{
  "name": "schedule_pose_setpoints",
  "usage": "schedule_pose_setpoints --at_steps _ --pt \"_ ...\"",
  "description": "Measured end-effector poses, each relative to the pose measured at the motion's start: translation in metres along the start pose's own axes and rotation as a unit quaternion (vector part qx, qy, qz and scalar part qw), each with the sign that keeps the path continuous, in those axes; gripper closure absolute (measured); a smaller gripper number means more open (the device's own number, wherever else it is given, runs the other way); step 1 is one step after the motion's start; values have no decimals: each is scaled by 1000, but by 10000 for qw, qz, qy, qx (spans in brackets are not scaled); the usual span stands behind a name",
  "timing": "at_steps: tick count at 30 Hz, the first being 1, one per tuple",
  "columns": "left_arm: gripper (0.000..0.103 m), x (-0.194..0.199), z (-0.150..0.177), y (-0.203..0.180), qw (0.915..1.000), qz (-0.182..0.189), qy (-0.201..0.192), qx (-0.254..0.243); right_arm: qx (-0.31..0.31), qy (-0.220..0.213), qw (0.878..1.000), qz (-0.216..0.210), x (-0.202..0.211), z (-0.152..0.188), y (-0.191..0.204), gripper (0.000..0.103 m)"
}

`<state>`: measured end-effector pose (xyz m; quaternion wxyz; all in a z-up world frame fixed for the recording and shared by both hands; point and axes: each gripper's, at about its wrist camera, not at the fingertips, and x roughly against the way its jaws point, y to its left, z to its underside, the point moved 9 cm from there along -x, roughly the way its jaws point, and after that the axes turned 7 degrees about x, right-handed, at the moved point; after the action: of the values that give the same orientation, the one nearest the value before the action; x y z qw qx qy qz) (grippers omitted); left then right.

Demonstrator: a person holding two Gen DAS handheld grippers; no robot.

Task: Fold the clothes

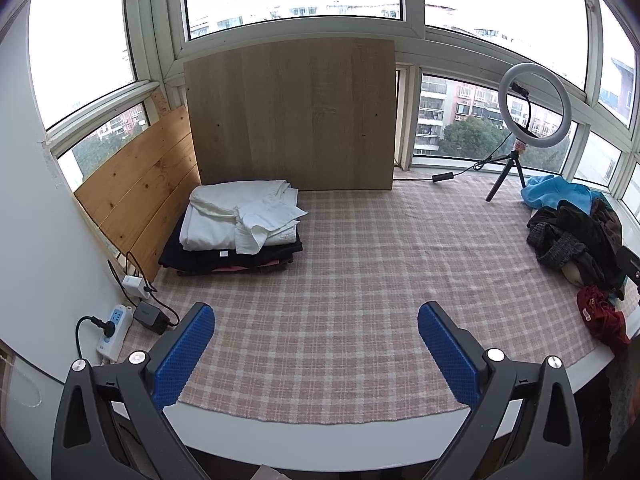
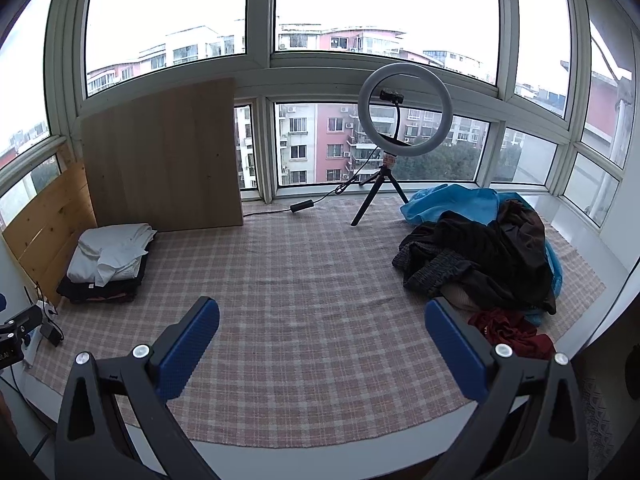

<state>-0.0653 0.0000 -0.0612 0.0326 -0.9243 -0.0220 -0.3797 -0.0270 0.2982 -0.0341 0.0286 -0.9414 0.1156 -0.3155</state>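
Both tools hover over the near edge of the bench, which is covered by a pink-and-white checked cloth [image 1: 340, 280]. The left tool [image 1: 316, 344] has its blue-padded jaws spread as wide as they go, with nothing between them but the cloth below; the right tool [image 2: 322, 344] stands just as wide and equally empty.

At the far left corner of the bench sits a neat stack of folded clothes [image 1: 236, 232], white garments on top of dark ones with a strip of pink at the bottom. Along the right edge lies a loose heap of unfolded clothes [image 2: 480, 256]: black and brown pieces over a crumpled blue garment [image 2: 452, 200], with a dark red garment [image 2: 508, 330] nearest the right tool. The middle of the bench is bare.

This looks like the pause between items: one garment put away, the next not yet taken. The next move likely calls for the right tool to reach to the heap, pinch a single piece, probably the red one, and draw it to the middle for spreading, without dragging its neighbours along.

Small white tags show on the folded stack and on the red garment, but no writing on them can be read.
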Motion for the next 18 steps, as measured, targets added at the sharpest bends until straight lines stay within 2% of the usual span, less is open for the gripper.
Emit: schedule_pose_setpoints --at_steps 18 --pt "1 -5 0 -4 9999 69 15 -97 -35 73 10000 25 -1 1 0 0"
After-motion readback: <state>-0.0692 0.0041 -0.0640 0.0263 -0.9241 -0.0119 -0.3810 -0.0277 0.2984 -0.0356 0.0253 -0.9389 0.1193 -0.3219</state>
